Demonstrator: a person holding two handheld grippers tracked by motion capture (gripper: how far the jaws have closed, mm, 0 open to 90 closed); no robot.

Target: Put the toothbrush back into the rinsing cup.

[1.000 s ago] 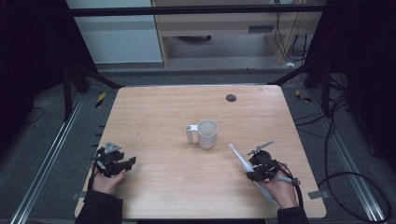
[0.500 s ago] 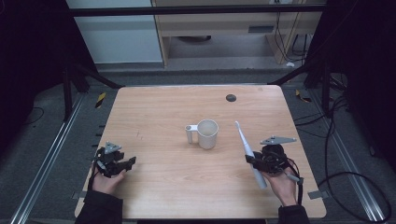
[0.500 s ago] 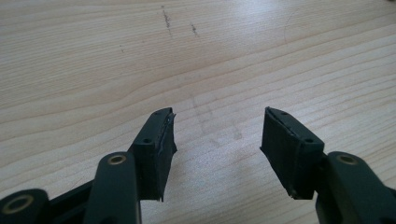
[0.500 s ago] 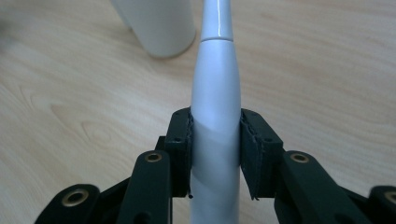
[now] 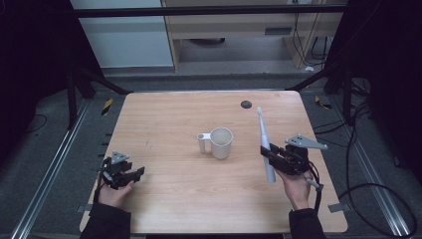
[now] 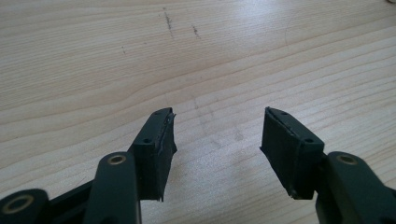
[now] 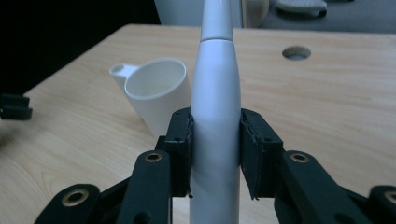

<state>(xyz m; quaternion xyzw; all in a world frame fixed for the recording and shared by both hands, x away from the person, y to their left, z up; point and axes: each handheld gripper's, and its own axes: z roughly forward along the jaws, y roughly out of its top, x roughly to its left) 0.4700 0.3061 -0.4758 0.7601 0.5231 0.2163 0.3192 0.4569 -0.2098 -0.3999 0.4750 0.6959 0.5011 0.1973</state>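
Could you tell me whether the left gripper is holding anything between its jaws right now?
No, the left gripper has its jaws standing apart with bare wooden table between them.

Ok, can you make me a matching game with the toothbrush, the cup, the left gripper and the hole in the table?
Things:
1. toothbrush
2. cup
3. left gripper
4. hole

States or places:
A. open, with nothing between its jaws
B. near the table's far edge
C. clamped in the right gripper
D. standing mid-table, handle to the left in the high view

Pairs: 1-C, 2-D, 3-A, 4-B
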